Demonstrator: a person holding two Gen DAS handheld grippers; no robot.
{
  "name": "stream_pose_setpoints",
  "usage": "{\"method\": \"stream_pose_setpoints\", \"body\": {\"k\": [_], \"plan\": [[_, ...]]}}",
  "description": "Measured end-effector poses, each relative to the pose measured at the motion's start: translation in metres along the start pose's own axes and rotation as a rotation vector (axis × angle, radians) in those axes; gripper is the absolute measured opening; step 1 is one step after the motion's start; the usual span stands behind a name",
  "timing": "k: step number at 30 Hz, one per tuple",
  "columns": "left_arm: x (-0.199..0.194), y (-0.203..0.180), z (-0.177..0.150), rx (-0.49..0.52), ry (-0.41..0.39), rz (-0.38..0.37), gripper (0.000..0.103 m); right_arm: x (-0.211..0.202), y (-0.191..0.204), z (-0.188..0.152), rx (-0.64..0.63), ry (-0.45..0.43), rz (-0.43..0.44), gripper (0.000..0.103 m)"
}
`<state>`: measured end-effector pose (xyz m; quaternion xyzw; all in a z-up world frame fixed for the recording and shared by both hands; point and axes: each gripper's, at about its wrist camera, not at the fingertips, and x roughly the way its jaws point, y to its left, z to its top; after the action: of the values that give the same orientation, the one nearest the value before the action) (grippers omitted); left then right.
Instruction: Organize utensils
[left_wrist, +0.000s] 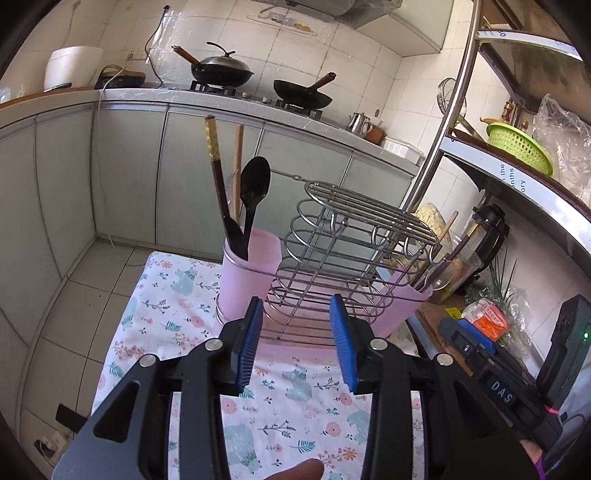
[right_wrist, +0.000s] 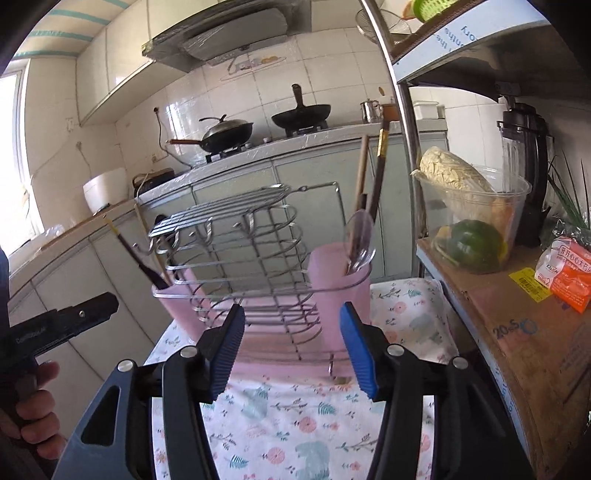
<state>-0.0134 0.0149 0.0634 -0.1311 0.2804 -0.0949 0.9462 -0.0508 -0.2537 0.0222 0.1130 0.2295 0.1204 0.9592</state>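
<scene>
A wire utensil rack (left_wrist: 343, 236) with a pink tray stands on a floral cloth (left_wrist: 295, 406). Its left pink cup (left_wrist: 251, 273) holds a black spoon (left_wrist: 255, 184), a dark chopstick (left_wrist: 218, 177) and a wooden chopstick. Its right pink cup (right_wrist: 340, 284) holds a clear spoon (right_wrist: 360, 236) and chopsticks (right_wrist: 376, 173). My left gripper (left_wrist: 297, 343) is open and empty just in front of the rack. My right gripper (right_wrist: 293, 350) is open and empty in front of the rack (right_wrist: 240, 251).
A shelf unit on the right holds a clear tub of vegetables (right_wrist: 472, 218), an orange packet (right_wrist: 569, 273), a black blender (right_wrist: 524, 166) and a green basket (left_wrist: 517, 147). A counter behind carries two woks (left_wrist: 221, 70) and a rice cooker (left_wrist: 72, 66).
</scene>
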Motion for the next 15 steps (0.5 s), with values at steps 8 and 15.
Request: {"method": "stream_pose_setpoints", "body": {"k": [8,15], "plan": [[-0.013,-0.005,-0.016,-0.001,-0.001,0.053,0.038,-0.015,0.024,-0.020,-0.041,0.040,0.015,0.059],[-0.020,-0.009,-0.029,0.026,-0.002,0.079,0.038,-0.026,0.036,-0.028,-0.062,0.030,-0.002,0.069]]}}
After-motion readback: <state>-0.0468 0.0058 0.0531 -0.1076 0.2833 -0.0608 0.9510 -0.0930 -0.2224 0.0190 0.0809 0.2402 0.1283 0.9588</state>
